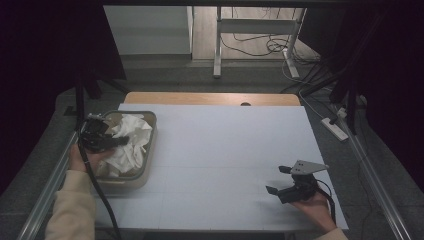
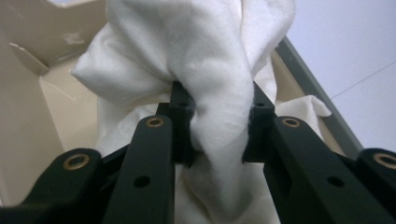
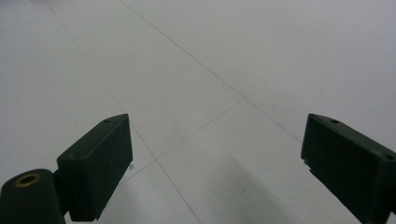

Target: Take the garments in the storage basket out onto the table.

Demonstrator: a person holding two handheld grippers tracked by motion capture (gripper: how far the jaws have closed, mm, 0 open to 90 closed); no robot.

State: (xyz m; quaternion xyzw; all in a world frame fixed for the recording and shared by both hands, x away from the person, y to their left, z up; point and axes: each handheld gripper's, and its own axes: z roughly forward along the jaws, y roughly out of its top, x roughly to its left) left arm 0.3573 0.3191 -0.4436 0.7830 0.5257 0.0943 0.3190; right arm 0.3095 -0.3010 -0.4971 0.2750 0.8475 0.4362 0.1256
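My left tongs [image 2: 217, 135] are pinching a thick fold of the white cloth [image 2: 205, 60], the two black jaws pressing into it from either side so the fabric is bunching into a soft waist between them and billowing out above. The cloth is looking plain white, matte and heavily crumpled, with deep rounded folds and no pattern I can make out. Most of it is lying heaped inside the beige bin [image 1: 149, 145] at the left side of the desk [image 1: 225, 150], rising a little above the rim, and my left tongs [image 1: 120, 141] are reaching in over the bin's left wall. My right tongs [image 1: 278, 180] are hanging spread wide, gripping nothing, over the bare pale surface at the near right of the desk, well apart from the bin.
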